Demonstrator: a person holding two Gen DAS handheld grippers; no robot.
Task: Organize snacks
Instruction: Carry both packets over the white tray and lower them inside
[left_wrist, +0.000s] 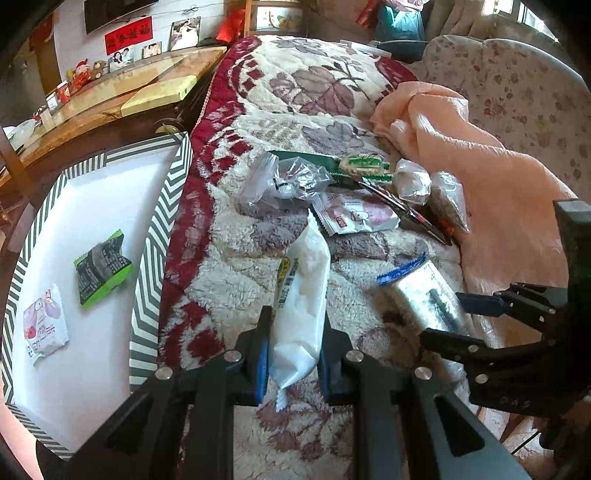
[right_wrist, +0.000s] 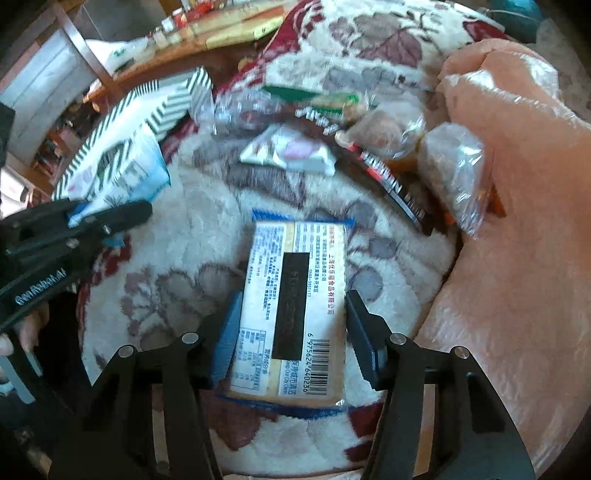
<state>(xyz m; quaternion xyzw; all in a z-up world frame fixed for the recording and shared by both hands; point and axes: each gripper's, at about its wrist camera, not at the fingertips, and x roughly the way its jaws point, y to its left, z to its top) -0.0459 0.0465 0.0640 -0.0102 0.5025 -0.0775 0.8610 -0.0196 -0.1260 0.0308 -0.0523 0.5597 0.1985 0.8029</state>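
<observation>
The left gripper (left_wrist: 295, 354) points steeply down, and its two jaws are closed tight on a white packet (left_wrist: 303, 317) that stands up between the blue pads. The right gripper (right_wrist: 291, 332) also points steeply down. Its jaws stand on both sides of a blue-edged packet (right_wrist: 295, 306); the left pad touches the packet's edge, but on the right side a narrow gap is visible, so it is not yet clamped. At the left edge of the right wrist view, fingers (right_wrist: 33, 328) hold the left gripper's body.
</observation>
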